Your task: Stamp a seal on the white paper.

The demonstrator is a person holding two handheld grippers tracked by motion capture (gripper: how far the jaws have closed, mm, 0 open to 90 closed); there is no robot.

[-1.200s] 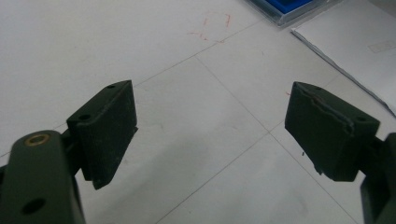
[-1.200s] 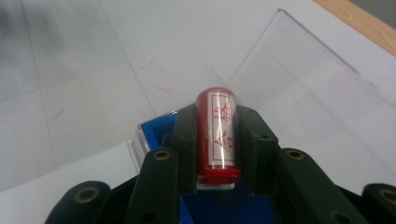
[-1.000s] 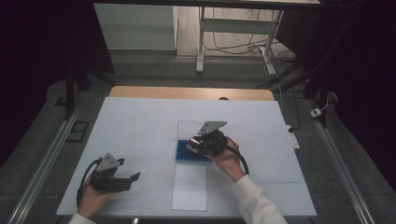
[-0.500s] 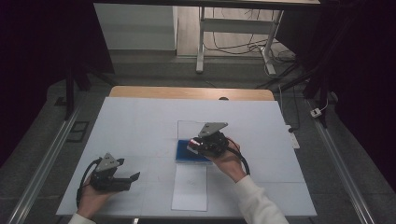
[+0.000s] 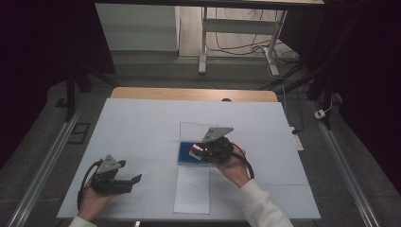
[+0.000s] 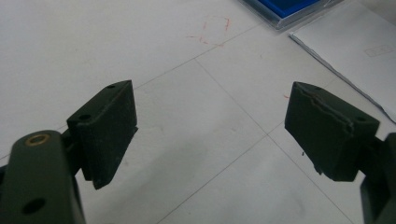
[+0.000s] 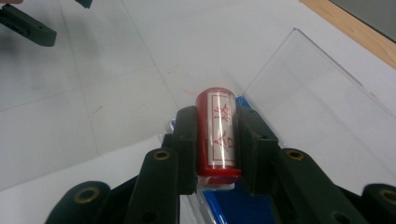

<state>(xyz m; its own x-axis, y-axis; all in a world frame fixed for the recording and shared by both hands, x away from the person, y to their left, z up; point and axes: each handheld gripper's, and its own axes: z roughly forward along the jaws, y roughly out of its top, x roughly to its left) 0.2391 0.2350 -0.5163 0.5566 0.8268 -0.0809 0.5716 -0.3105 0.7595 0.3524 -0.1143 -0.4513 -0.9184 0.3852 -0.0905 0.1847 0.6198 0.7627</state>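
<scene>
Red stamp, a cylinder with red characters on its label, sits clamped between the right gripper jaws over the blue ink pad; from above it is a small red speck. Left gripper rests wide open and holding nothing over bare white table, well apart. A paper sheet lies near the front edge.

Red cylindrical stamp with white label, over the blue ink pad.

Stamp sits in right claw over pad case; paper sheet lies nearer; left claw far left on desk.
</scene>
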